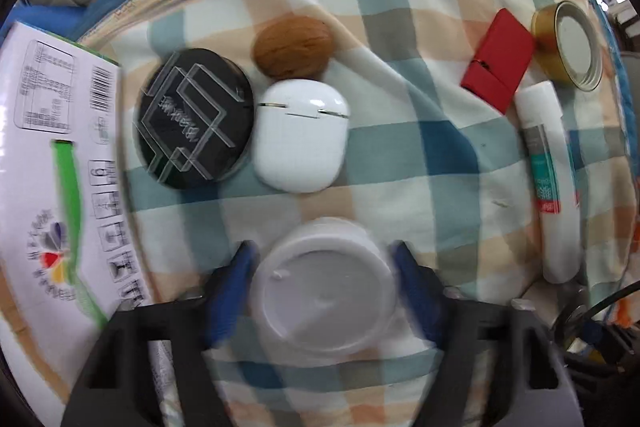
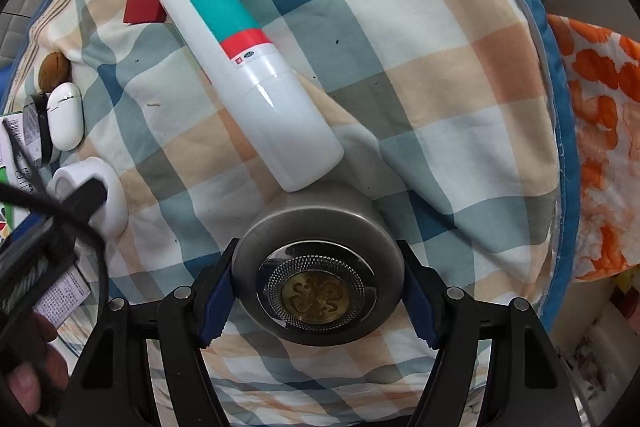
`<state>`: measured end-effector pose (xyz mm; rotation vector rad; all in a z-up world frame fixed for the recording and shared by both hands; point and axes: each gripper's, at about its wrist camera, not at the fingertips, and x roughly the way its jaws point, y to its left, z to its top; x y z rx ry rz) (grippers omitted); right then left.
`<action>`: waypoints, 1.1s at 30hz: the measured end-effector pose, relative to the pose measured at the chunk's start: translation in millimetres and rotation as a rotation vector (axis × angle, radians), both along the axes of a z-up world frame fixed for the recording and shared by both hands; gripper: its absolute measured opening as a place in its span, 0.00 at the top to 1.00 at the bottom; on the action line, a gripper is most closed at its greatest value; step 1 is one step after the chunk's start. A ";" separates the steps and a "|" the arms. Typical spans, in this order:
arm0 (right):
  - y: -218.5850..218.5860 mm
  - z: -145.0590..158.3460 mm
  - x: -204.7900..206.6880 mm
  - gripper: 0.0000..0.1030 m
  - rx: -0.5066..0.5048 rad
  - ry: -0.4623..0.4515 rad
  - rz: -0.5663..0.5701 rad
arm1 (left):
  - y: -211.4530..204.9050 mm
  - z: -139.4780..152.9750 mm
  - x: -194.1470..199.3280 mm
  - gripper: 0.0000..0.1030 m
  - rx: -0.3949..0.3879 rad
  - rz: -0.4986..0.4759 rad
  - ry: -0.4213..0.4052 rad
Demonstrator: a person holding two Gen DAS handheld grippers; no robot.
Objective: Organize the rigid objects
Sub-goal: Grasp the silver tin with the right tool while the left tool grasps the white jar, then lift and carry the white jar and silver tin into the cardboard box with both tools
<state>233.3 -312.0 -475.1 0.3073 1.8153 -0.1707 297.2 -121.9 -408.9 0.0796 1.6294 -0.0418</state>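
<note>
In the left wrist view my left gripper (image 1: 324,279) straddles a white round jar (image 1: 326,287) on the plaid cloth, its blue pads beside the jar's sides; contact is blurred. Beyond it lie a white earbud case (image 1: 300,135), a black round tin (image 1: 194,117) and a brown walnut-like shell (image 1: 294,47). In the right wrist view my right gripper (image 2: 318,287) is shut on a grey metal tin (image 2: 318,267) with a brass emblem. A white bottle (image 2: 244,71) with teal and red bands lies just beyond it. The white jar shows at left there (image 2: 112,195).
A red box (image 1: 498,61) and a gold-rimmed lid (image 1: 570,45) lie at the far right by the bottle (image 1: 550,179). A printed carton (image 1: 52,167) lies along the left edge. An orange-patterned fabric (image 2: 600,147) lies past the cloth's right edge.
</note>
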 end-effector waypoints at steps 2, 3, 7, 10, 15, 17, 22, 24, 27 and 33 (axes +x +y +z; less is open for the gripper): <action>6.6 -2.0 2.1 0.28 0.001 0.006 -0.002 | 1.5 1.7 -1.3 0.38 -0.001 -0.007 -0.010; 4.8 -0.9 4.9 0.28 0.011 0.012 -0.008 | 2.3 3.7 -5.1 0.38 -0.003 -0.017 -0.011; -10.2 -10.1 6.3 0.28 0.037 0.034 0.056 | 11.4 11.4 -32.8 0.38 -0.034 -0.025 0.008; -3.5 -11.7 -5.7 0.28 0.047 0.046 0.120 | 20.5 13.0 -58.2 0.38 -0.045 -0.027 0.024; 5.7 -35.4 -19.4 0.28 0.051 0.063 0.191 | 39.2 -12.0 -72.8 0.36 -0.073 0.020 0.084; 12.2 -39.5 -16.4 0.28 0.024 0.048 0.193 | 47.4 -19.7 -70.2 0.35 -0.088 0.047 0.088; 27.4 -47.0 -14.3 0.28 -0.020 0.041 0.212 | 50.4 -27.0 -68.5 0.35 -0.066 0.038 0.074; 31.9 -57.6 -15.5 0.28 -0.019 0.044 0.203 | 47.9 -33.7 -69.0 0.36 -0.058 0.032 0.067; 22.0 -72.6 -18.8 0.28 -0.012 0.048 0.177 | 49.5 -30.5 -68.3 0.37 -0.048 0.026 0.054; 34.0 -72.5 -17.6 0.29 -0.010 0.056 0.205 | 55.7 -3.8 -78.5 0.37 -0.069 0.024 0.014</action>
